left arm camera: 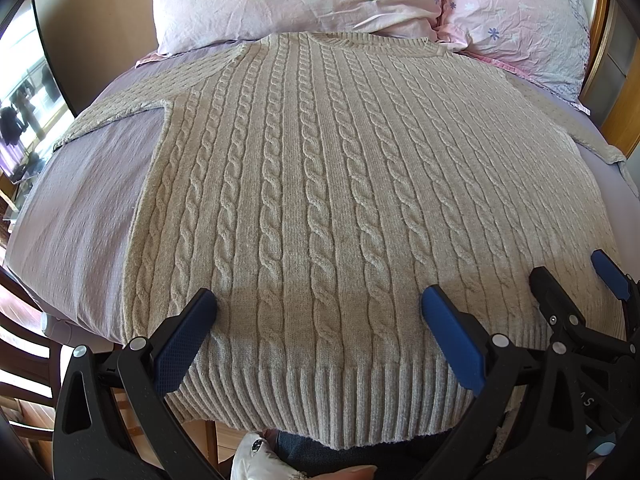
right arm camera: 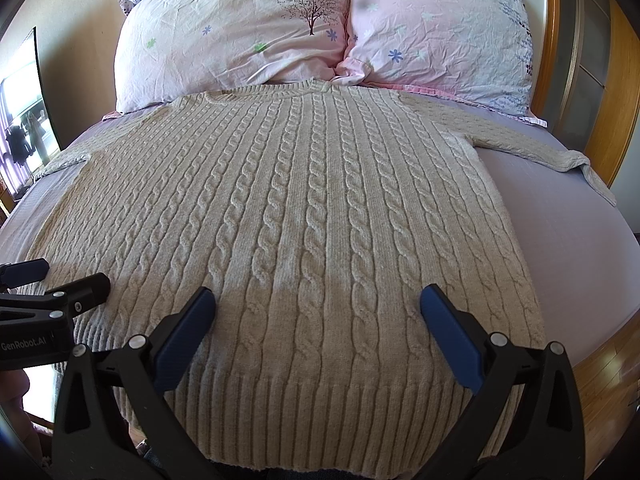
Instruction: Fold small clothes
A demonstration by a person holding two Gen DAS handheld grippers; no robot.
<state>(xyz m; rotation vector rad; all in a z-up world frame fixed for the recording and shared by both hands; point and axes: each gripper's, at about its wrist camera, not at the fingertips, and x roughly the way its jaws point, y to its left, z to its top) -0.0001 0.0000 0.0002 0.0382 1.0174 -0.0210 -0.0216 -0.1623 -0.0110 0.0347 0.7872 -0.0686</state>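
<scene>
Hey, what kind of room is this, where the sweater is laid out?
Most likely a bedroom. The sweater lies flat on a bed with a lilac sheet, two pink floral pillows sit at its head, and a wooden headboard rises on the right.

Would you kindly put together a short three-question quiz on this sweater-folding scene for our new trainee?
1. True or false: the sweater is already folded in half.
2. Which part of the sweater lies nearest both tongs? A) collar B) ribbed hem C) sleeve cuff
3. Fill in: behind the collar lie two ____ with a flower print.

Key:
1. False. It lies spread flat on the bed sheet, sleeves out to the sides.
2. B. The left tongs and the right tongs both stand open over the ribbed hem.
3. Pillows.
</scene>
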